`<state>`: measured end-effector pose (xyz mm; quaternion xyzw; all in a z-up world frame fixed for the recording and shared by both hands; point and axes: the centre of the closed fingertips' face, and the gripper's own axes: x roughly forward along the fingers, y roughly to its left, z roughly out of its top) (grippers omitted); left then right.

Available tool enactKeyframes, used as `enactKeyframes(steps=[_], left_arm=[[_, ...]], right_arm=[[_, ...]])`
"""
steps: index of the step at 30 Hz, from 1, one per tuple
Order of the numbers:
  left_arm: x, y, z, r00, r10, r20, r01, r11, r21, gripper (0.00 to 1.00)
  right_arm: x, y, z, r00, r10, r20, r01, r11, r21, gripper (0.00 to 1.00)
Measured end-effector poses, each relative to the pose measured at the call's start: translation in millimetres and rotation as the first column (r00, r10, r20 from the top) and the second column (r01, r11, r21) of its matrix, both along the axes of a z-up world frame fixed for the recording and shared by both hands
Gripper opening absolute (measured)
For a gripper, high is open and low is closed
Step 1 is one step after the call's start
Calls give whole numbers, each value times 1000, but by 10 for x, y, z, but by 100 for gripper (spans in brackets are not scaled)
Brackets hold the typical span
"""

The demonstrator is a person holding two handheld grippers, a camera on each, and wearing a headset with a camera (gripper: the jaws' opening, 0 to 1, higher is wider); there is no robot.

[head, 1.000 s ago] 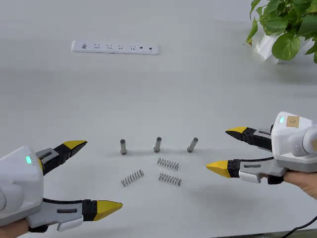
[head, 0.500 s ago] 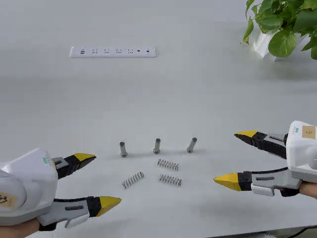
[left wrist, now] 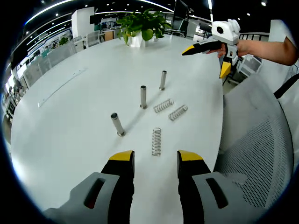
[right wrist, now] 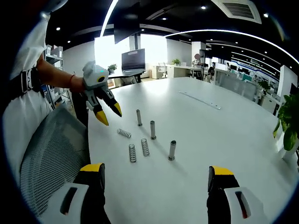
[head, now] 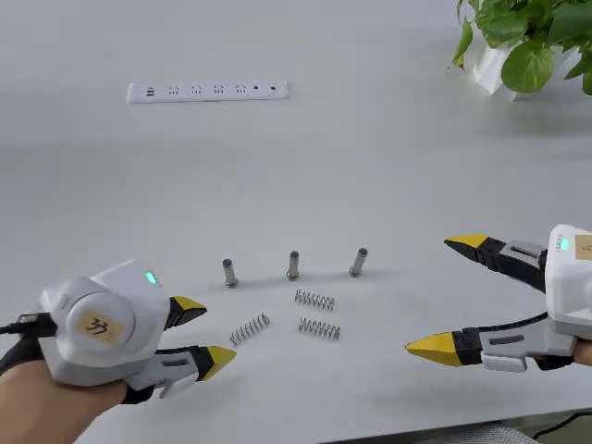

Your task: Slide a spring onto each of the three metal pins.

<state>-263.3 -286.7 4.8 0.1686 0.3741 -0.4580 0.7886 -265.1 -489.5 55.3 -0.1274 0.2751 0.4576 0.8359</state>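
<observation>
- The left gripper [head: 219, 330] is at the left part of the bench [head: 370, 166], close to its near edge, and a hand [head: 46, 407] holds it. Its two yellow-tipped jaws stand apart with a moderate gap, and nothing is between them. The tips point toward the springs.
- The power strip [head: 208, 91], long and white, lies toward the far edge on the left part of the bench, well apart from the other things.
- The left pin [head: 229, 274] stands on the bench. It is the first in a row of three that runs along the near edge, about at its middle.
- The left spring [head: 249, 328] lies flat and slanted between the left pin and the near edge. In the left gripper view it lies just ahead of the gap between the jaws.
- The middle pin [head: 293, 265] stands alone, with bare bench around it.
- The upper spring [head: 314, 300] and the lower spring [head: 319, 327] lie flat, side by side and nearly parallel, on the near-edge side of the row. They touch neither each other nor any pin.
- The right pin [head: 359, 262] closes the row.
- The right gripper [head: 427, 294] is at the right part of the bench, close to the near edge. Its jaws are spread wide and hold nothing.
- The plant [head: 523, 37] stands at the far right corner.
</observation>
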Motion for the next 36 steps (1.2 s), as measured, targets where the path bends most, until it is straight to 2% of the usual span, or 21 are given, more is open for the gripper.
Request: enactKeyframes(steps=[3, 8, 15, 20, 30, 36], left_arm=[[20, -47, -34, 1000, 1, -9, -1, 1000, 4, 28], [22, -86, -137, 1000, -5, -27, 7, 999, 53, 26], [43, -116, -207, 999, -4, -37, 7, 996, 87, 22], [74, -96, -290, 999, -3, -42, 9, 990, 140, 17], [24, -116, -394, 997, -26, -69, 39, 980, 197, 16], [29, -111, -402, 997, -30, -75, 45, 977, 209, 15]], right_arm=[[-12, -15, -14, 1000, 12, 0, -12, 1000, 0, 93], [-21, -63, -42, 1000, 23, -8, -23, 1000, 5, 96], [-31, -129, -82, 1000, 29, -9, -29, 1000, -3, 95], [-44, -175, -99, 1000, 19, -9, -19, 1000, -3, 94], [-76, -261, -115, 1000, -2, -10, 2, 1000, -1, 93], [-73, -293, -121, 1000, -19, -7, 19, 1000, 2, 92]])
